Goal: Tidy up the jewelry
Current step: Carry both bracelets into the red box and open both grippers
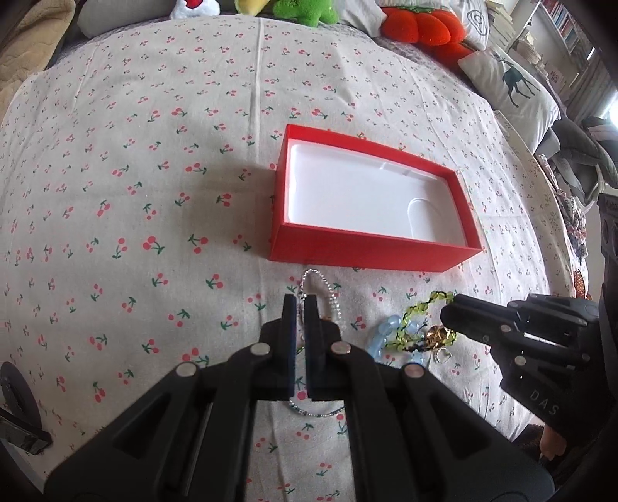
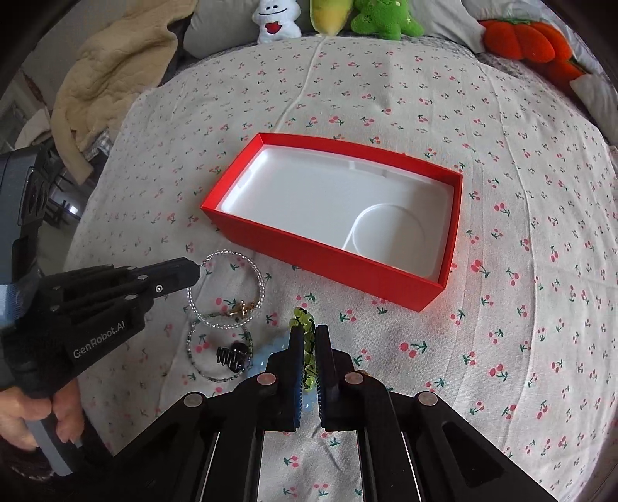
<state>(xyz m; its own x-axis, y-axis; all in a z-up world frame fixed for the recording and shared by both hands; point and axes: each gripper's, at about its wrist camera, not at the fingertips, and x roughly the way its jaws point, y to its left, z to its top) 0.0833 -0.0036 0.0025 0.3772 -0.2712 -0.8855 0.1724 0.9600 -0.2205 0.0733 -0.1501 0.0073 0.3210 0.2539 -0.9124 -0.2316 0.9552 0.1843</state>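
An open red box [image 1: 370,251] with a white liner lies empty on the cherry-print sheet. In front of it lies a small pile of jewelry. My left gripper [image 1: 300,303] is shut on a loop of clear beads [image 1: 328,287], with the strand pinched at its tips. In the right wrist view the same loop of clear beads [image 2: 231,256] runs from the left gripper [image 2: 197,270]. My right gripper [image 2: 309,332] is shut on a green bead bracelet [image 2: 303,314], whose beads show between the pads. Both grippers point steeply down, near the box's front wall [image 2: 320,251].
A pale blue link chain [image 1: 386,336], gold pieces [image 1: 438,336], a black hair claw [image 2: 233,357] and a thin dark bead loop [image 2: 208,372] lie in the pile. Plush toys [image 2: 382,19] and pillows [image 1: 510,89] line the far edge. A beige blanket [image 2: 116,69] is at the left.
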